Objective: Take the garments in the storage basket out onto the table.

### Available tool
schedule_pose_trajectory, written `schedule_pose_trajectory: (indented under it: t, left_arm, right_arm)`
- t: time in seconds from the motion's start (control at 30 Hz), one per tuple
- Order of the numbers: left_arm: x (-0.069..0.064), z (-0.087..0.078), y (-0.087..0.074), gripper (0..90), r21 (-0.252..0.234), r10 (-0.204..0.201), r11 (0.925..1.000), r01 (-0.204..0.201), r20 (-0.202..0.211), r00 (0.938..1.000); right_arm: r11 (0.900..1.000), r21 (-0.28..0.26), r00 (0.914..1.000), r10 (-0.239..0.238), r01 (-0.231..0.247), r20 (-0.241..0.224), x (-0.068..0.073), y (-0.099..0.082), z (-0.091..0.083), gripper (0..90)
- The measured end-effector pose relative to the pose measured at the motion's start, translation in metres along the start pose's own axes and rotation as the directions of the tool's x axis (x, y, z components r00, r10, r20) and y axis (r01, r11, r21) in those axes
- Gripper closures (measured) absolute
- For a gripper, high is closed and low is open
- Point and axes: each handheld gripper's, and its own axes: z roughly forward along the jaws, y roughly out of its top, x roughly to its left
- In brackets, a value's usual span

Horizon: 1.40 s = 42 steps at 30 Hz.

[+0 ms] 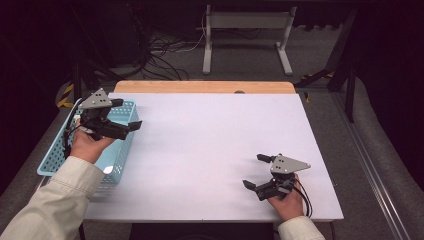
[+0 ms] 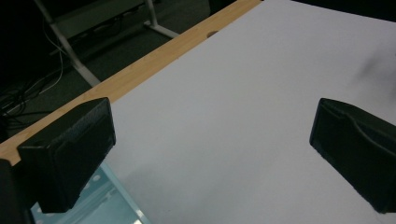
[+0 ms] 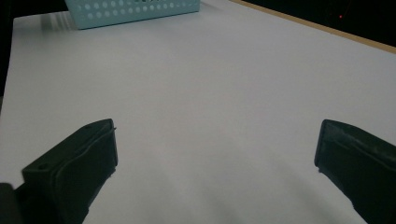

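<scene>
Left gripper (image 1: 131,114): held over the pale blue perforated basket (image 1: 60,159) at the table's left edge, jaws spread wide, nothing gripped
Right gripper (image 1: 254,172): held low over the white tabletop (image 1: 215,145) near the front right, well apart from the basket, jaws spread wide, nothing gripped
Basket position: on the left edge of the table, its outer side appearing to overhang the edge; its wall (image 3: 135,11) is seen far ahead in the right gripper view
Basket axis: long axis judged to run from the near edge toward the far edge, slightly slanted; opening faces up
Basket contents: cannot be told, largely hidden by the left hand
Risk: the basket could be nudged off the edge if its rim were caught by the lowered left jaws
Risk: a light plastic wall may flex and slip if pinched at one corner
</scene>
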Motion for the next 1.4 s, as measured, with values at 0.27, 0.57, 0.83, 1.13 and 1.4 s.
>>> schedule_pose_trajectory:
  t: [0.27,0.57,0.83,1.13,1.4]
  left_arm:
    - [0.014,-0.002,0.0,1.2,0.005,-0.021,0.9998,0.021,-0.028,0.9994]
    - [0.025,-0.002,-0.003,1.1,0.008,-0.032,0.9994,0.033,-0.062,0.9976]
    - [0.041,-0.003,-0.012,0.1,0.046,-0.044,0.9976,0.051,-0.126,0.991]
    - [0.066,-0.006,-0.025,0.4,0.066,-0.105,0.9909,0.118,-0.167,0.9803]
    - [0.09,-0.006,-0.038,0.8,0.066,-0.19,0.9768,0.204,-0.177,0.9657]
  right_arm:
    - [1.0,0.002,1.0,0.001,-0.001,-0.001,0.0,0.0,0.0,0.0]
    - [1.0,0.003,1.0,-0.001,0.001,-0.001,0.001,0.0,0.0,0.0]
    - [1.0,0.006,1.0,-0.003,0.003,-0.007,0.001,0.0,0.001,0.0]
    - [1.0,0.005,0.9997,-0.008,0.008,-0.021,0.002,0.0,0.001,0.0]
    - [0.9999,0.007,0.9993,-0.011,0.011,-0.036,0.002,0.0,0.002,0.0]
